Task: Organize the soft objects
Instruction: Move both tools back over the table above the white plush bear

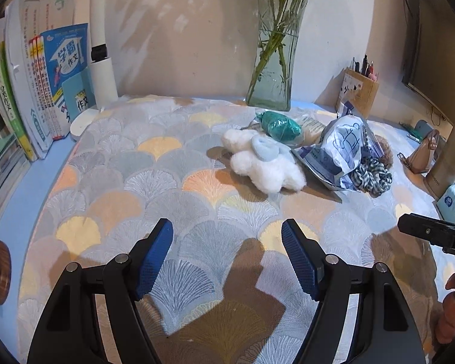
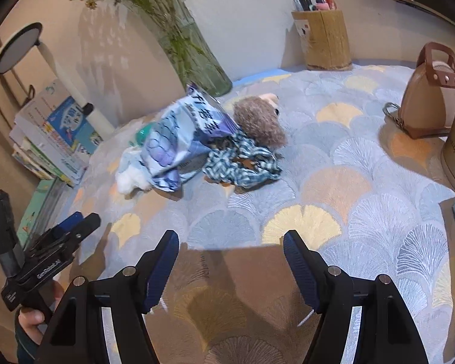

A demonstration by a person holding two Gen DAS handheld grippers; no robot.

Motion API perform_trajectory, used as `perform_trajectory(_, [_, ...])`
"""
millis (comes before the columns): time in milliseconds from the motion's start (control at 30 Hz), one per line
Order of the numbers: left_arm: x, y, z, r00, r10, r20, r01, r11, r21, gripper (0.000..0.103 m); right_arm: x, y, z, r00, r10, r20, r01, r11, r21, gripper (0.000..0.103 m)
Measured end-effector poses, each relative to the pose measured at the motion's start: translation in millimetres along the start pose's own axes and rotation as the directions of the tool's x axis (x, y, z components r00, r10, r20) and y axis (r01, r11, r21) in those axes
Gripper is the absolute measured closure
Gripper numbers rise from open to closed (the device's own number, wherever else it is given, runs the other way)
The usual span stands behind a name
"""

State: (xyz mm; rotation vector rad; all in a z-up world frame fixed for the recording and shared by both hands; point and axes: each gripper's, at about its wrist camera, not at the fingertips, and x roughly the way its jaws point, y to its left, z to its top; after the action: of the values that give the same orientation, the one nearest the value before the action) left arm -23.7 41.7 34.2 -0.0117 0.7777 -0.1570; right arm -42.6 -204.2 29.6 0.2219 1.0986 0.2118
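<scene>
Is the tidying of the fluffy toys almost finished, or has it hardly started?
Hardly started. Nothing looks sorted: the white fluffy toy, green knitted thing, checked scrunchie and brown fuzzy toy lie heaped around the plastic bag. Nothing is in hand: left gripper and right gripper are open and empty. All the sorting is left.

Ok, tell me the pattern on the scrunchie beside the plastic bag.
Blue-and-white check fabric scrunchie; right wrist view.
</scene>
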Motion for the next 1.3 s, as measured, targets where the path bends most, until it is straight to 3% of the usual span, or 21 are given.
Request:
perform_trajectory(333, [4, 3, 0, 1.000, -0.008, -0.020, 0.008, 1.000, -0.014, 0.030, 3, 2, 1, 1.000, -0.016, -0.013, 0.016, 1.000, -0.018, 0.024])
perform_trajectory(1200, [0, 1, 2, 0.999, 0.001, -0.037, -0.002, 1.000, -0.007, 0.030, 8, 15, 5, 0.992, -0.123, -0.031, 0.120, 0.989, -0.083, 0.022])
perform_trajectory(1300, [-18, 0, 16, 0.997, -0.041, -0.067, 0.041, 0.999, -0.008, 0.031, 6, 20, 9, 0.990, -0.119, -0.071, 0.113, 0.990, -0.082, 0.022])
